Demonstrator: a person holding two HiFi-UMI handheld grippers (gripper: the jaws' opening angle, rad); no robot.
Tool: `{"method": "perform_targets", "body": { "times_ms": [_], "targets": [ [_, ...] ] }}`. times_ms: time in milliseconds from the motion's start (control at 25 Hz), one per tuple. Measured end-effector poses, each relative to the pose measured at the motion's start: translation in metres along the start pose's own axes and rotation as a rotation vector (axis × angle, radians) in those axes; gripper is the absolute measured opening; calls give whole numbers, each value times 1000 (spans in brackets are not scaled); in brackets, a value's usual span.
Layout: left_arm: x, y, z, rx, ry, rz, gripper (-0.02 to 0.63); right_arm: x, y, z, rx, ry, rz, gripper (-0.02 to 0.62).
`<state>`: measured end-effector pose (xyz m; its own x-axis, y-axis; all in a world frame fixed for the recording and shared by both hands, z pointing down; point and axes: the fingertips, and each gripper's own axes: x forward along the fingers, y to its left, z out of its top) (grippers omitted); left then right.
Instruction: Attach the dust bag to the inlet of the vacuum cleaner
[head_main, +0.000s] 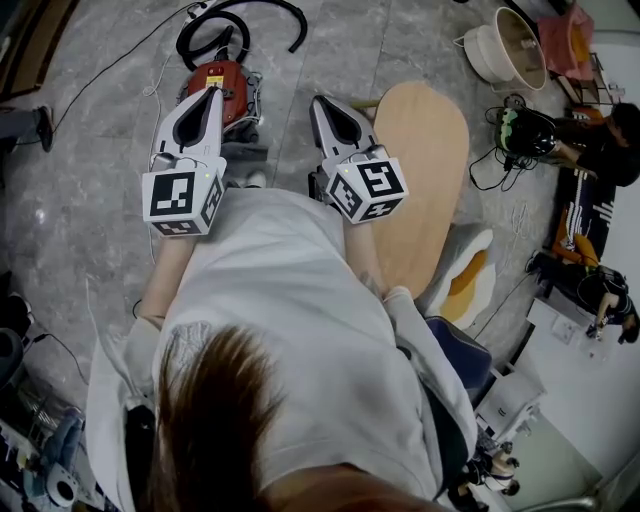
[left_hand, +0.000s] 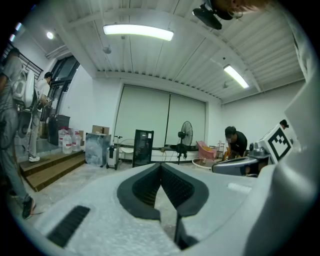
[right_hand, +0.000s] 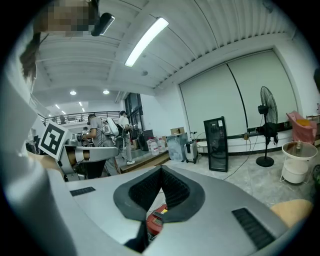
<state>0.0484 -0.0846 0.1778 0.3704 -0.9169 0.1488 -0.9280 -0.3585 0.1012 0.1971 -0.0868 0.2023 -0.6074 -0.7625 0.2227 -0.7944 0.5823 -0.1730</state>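
Head view: I hold both tools out level in front of my white shirt, side by side and apart. The left gripper (head_main: 213, 93) is clenched on nothing; in the left gripper view (left_hand: 161, 165) its ribbed black pads (left_hand: 176, 186) meet at the tip, with only grey floor visible behind them. The right gripper (head_main: 321, 101) is likewise clenched and empty, its pads (right_hand: 172, 186) pressed together in the right gripper view (right_hand: 161, 169). The red vacuum cleaner (head_main: 228, 76) sits on the grey marble floor (head_main: 90, 150) directly ahead of the left gripper, which covers part of it; its black hose (head_main: 240, 12) curls beyond. The same red body (right_hand: 156, 223) shows through the opening beneath the right gripper's closed pads. I cannot pick out the dust bag in any view. A rounded wooden board (head_main: 425, 170) lies on the floor just right of the right gripper.
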Motion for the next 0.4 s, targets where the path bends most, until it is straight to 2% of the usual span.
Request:
{"method": "perform_targets", "body": {
  "times_ms": [400],
  "targets": [
    [5,6,2,2,-9,2,17,6,-5,1,-5,-6,-8,2]
  ]
}}
